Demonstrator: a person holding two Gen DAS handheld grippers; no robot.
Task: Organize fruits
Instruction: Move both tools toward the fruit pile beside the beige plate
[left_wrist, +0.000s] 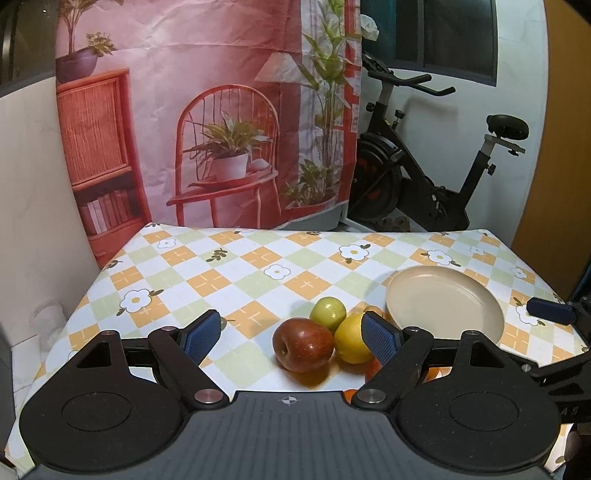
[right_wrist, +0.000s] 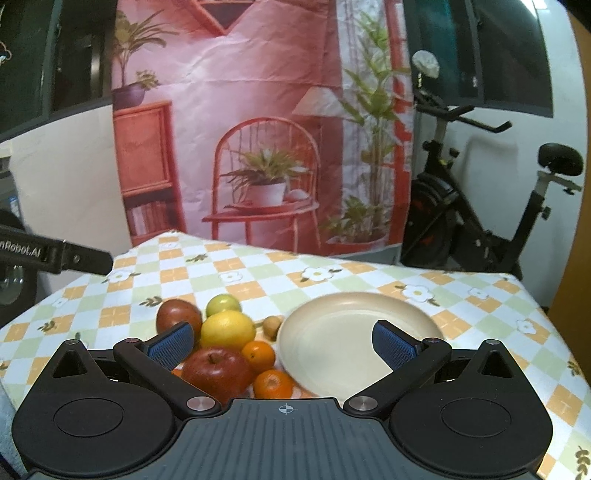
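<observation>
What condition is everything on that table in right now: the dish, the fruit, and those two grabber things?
Plate: empty, upright on the tablecloth.
Red apples: two, whole, on the cloth, off the plate.
Lemon: whole, in the fruit cluster.
Green fruit: whole, behind the lemon.
Oranges: two, whole, beside the plate.
Left gripper: open, holding nothing.
Right gripper: open, holding nothing.

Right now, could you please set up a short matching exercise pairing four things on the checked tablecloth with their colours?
Things:
1. round shallow plate
2. smooth oval lemon
3. big glossy apple with a stem
4. small round fruit behind the lemon

Colours:
A. green
B. beige
C. dark red
D. yellow

Pairs: 1-B, 2-D, 3-C, 4-A
</observation>
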